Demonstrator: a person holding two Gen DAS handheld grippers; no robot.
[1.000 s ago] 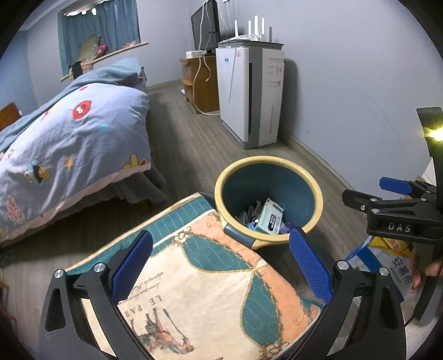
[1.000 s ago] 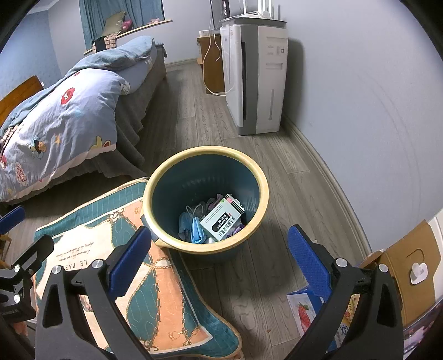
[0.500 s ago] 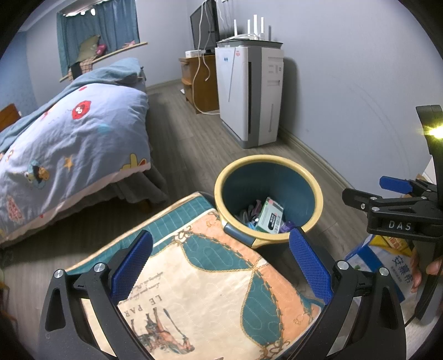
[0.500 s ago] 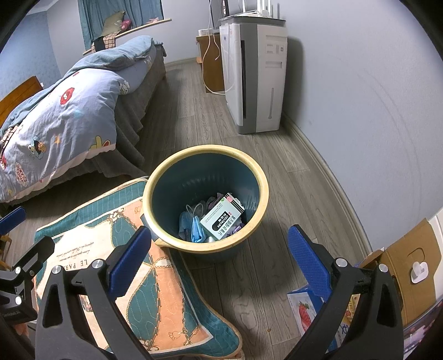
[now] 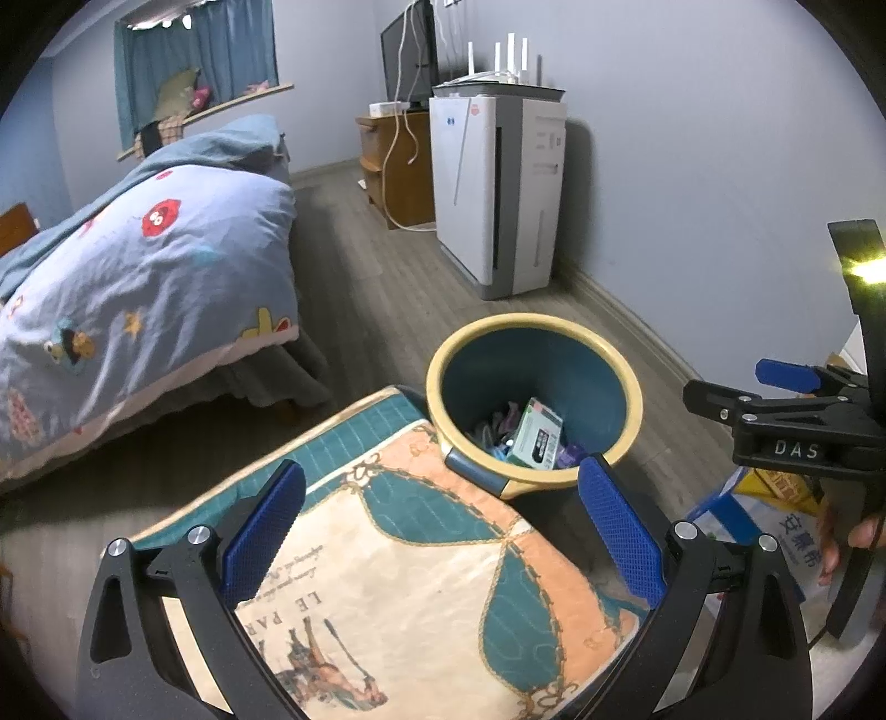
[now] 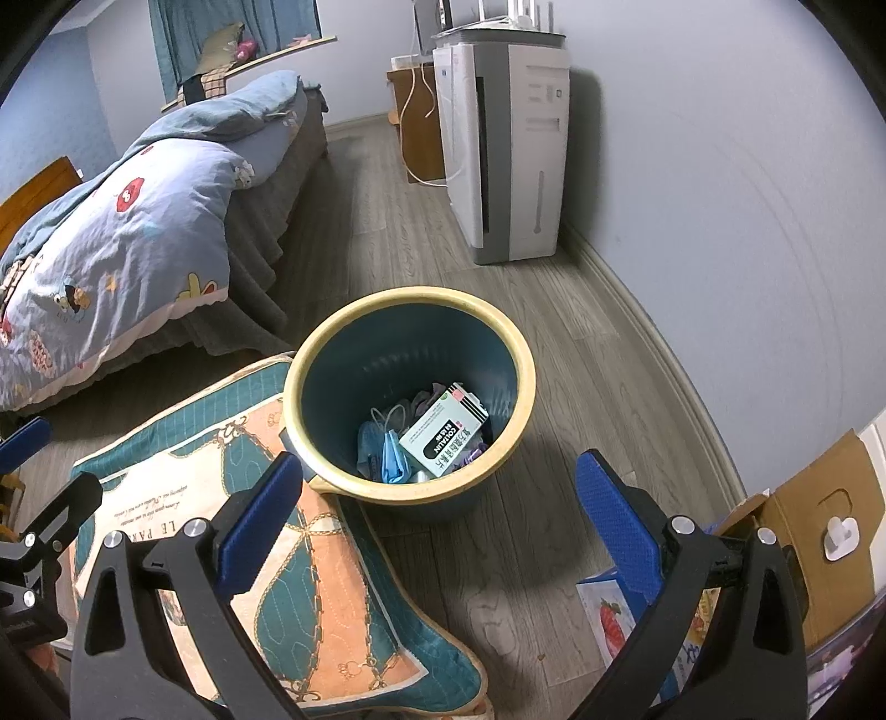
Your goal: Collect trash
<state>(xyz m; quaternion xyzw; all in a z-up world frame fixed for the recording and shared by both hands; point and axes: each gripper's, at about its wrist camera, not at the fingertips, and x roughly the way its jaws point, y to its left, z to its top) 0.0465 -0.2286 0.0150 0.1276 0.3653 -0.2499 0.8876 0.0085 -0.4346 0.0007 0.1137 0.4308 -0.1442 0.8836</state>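
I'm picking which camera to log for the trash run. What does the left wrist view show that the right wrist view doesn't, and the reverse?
Only the left wrist view shows the monitor on the cabinet. Only the right wrist view shows the blue face mask in the bin and the cardboard box. Both show the trash bin, the white carton inside it, the cushion, the bed, and open grippers: left, right.

The trash bin (image 6: 411,354) is teal inside with a pale yellow rim, and holds a white-and-black box (image 6: 443,437) and a light blue face mask (image 6: 391,457). Beside it, the cushion (image 5: 421,576) shows cream and peach panels bordered in teal, with a brown horse print and dark lettering. The bed quilt (image 5: 144,277) is pale blue with red and yellow cartoon figures, the floor (image 6: 565,343) grey wood-grain, and the air purifier (image 5: 498,194) white and grey.
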